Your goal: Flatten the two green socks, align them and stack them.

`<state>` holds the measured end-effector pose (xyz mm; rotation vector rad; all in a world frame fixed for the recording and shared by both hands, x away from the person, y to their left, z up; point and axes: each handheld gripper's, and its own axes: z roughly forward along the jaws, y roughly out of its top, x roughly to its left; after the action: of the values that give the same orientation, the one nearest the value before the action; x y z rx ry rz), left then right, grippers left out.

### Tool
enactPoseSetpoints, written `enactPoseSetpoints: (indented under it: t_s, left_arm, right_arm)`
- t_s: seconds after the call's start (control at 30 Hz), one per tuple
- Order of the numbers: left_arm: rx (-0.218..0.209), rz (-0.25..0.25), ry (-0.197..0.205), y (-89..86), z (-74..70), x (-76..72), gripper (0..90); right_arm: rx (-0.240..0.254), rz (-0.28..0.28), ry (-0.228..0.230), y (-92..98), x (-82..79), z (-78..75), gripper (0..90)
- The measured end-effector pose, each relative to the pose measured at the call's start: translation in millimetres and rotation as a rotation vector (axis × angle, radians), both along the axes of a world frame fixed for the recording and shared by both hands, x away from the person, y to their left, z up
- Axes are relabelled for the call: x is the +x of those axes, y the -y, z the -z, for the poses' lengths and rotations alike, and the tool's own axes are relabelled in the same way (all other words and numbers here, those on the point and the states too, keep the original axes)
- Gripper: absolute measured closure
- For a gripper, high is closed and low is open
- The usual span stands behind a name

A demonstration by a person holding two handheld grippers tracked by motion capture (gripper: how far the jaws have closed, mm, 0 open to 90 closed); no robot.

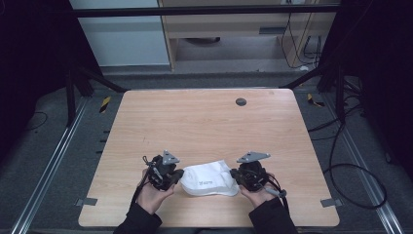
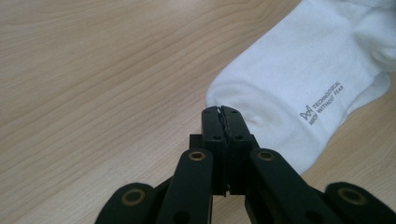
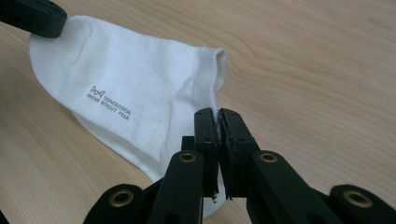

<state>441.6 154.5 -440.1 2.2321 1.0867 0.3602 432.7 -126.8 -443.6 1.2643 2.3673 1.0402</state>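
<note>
**Two grippers pinching a white sock at the near edge of the table**

Nearest the person, both hands are working low over the table (image 1: 204, 122). The left gripper (image 2: 222, 110) is pressing its jaws together on the rounded toe end of the white sock (image 1: 209, 179), a sliver of fabric showing between them. The right gripper (image 3: 217, 113) is clamping the ribbed cuff edge, white cloth caught between its jaws. The sock is lying flat between them, printed lettering facing up. It is looking light, soft and limp, likely to sag and fold wherever unsupported, so gripping both ends is suiting it. Farther off, a dark round grommet (image 1: 240, 102) is sitting in the wood.
</note>
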Motion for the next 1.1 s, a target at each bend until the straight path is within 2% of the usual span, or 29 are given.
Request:
enactPoseSetpoints:
  t_s: [0.13, 0.47, 0.83, 1.1]
  left_arm:
    - [0.02, 0.016, -0.015, 4.7, 5.1, -0.4, 89.3]
    - [0.047, 0.02, -0.043, 9.0, 19.3, 3.8, 89.3]
    - [0.079, 0.033, -0.042, 12.9, 29.8, 5.2, 89.3]
    - [0.075, 0.032, -0.039, 14.1, 32.7, 4.7, 88.6]
  right_arm:
    - [0.001, 0.001, -0.028, 4.5, -4.9, 10.2, 86.2]
    - [-0.023, 0.001, -0.051, 6.1, -3.8, 20.3, 85.9]
    - [-0.051, -0.007, -0.054, 9.9, 0.2, 31.1, 84.9]
    - [-0.077, -0.001, -0.053, 10.4, 2.8, 38.6, 83.2]
